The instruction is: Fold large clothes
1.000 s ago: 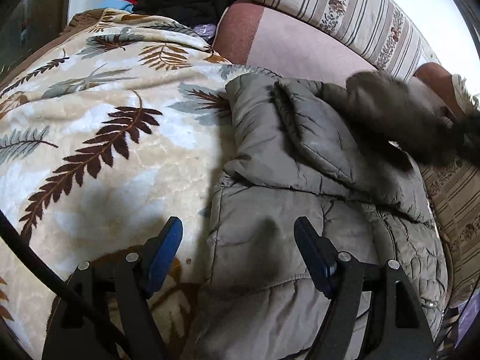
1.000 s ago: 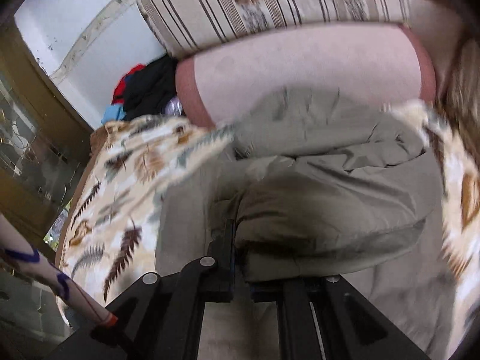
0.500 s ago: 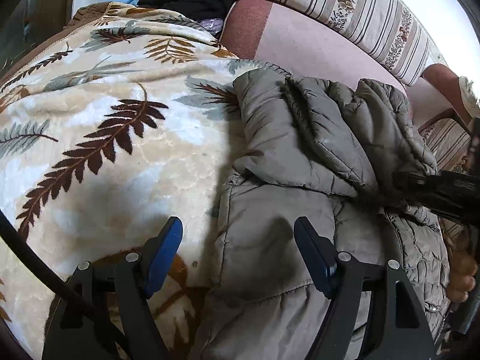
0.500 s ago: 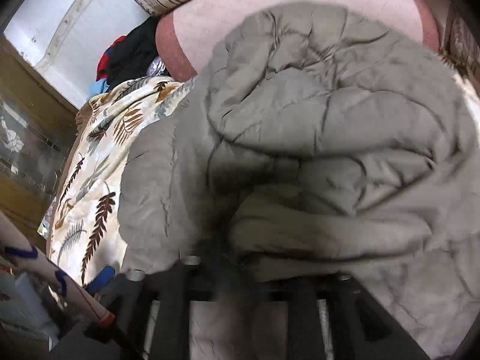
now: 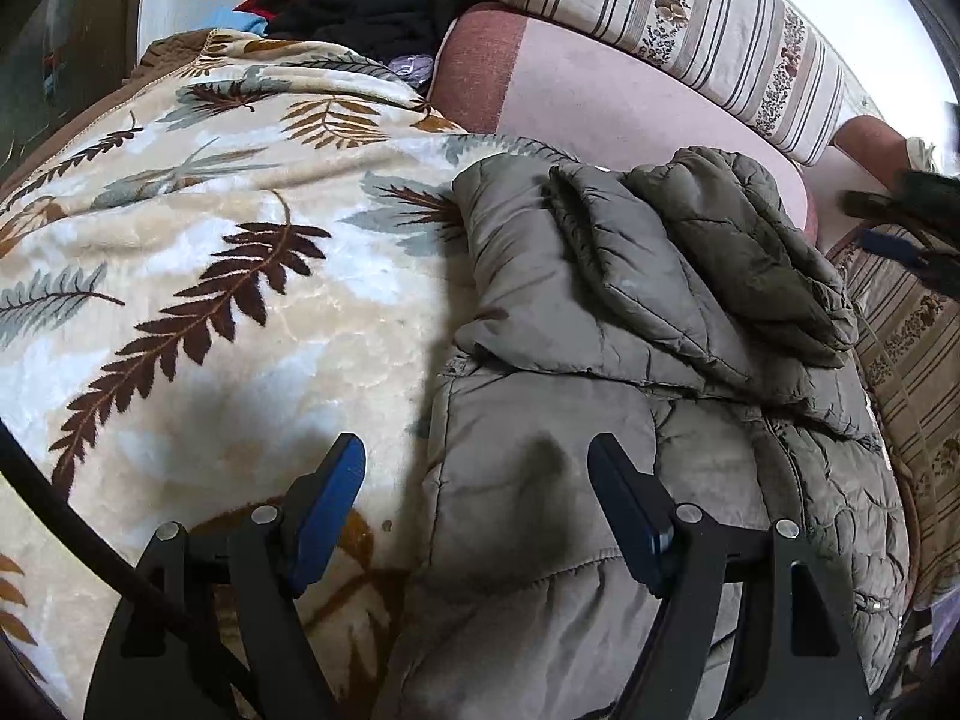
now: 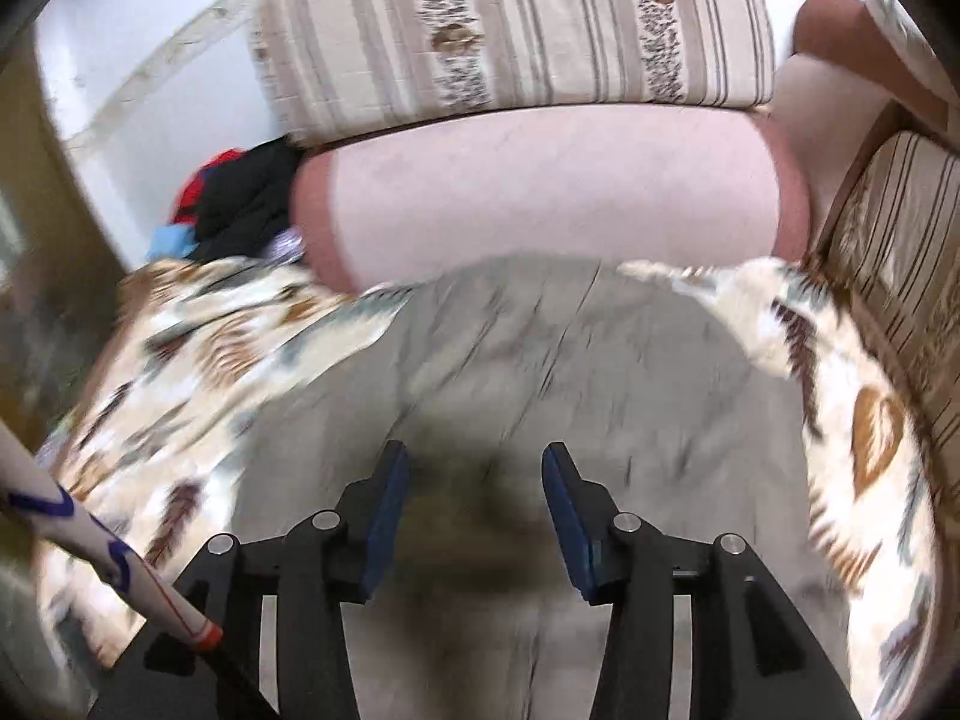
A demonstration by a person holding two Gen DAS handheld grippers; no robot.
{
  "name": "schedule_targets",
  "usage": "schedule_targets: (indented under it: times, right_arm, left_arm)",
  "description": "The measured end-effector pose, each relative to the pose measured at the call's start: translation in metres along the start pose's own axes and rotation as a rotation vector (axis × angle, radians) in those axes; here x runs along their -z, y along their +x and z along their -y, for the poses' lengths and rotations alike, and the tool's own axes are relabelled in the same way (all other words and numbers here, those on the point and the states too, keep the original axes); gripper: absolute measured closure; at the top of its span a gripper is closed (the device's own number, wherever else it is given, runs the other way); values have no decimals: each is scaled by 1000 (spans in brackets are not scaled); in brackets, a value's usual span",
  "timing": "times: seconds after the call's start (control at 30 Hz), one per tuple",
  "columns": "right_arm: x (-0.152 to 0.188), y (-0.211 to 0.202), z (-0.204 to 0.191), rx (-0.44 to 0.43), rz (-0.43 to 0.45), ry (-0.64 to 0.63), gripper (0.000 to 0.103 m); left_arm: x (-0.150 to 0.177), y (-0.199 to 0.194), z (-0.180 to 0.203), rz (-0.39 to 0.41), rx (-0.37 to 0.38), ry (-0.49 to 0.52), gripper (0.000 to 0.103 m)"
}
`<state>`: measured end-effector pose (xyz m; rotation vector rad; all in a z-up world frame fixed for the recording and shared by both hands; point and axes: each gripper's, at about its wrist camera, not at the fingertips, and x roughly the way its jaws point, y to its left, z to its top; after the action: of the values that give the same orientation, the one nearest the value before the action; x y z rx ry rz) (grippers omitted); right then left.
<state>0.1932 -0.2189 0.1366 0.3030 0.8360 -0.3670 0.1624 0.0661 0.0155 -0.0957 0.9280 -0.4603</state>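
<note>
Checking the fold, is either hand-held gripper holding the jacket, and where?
Neither. The right hand-held gripper has just opened, empty above the jacket; the left is open too.

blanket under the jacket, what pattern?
Cream blanket with brown and grey-blue fern leaves, clearest in the left wrist view.

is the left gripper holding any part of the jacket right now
No, the left gripper has its jaws standing apart above the edge of the grey-green puffer jacket and the fern-print blanket, with nothing pinched between them.
</note>
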Motion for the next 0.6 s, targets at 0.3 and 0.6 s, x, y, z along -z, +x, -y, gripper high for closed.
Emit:
schedule_targets:
  times: [0.3, 0.6]
  right_arm:
    - [58, 99, -12, 12, -225, -30, 52]
    - [50, 57, -19, 19, -94, -65, 51]
  left_arm:
    - [-4, 2, 1, -10, 14, 9, 27]
    - [0, 5, 4, -21, 0, 18, 27]
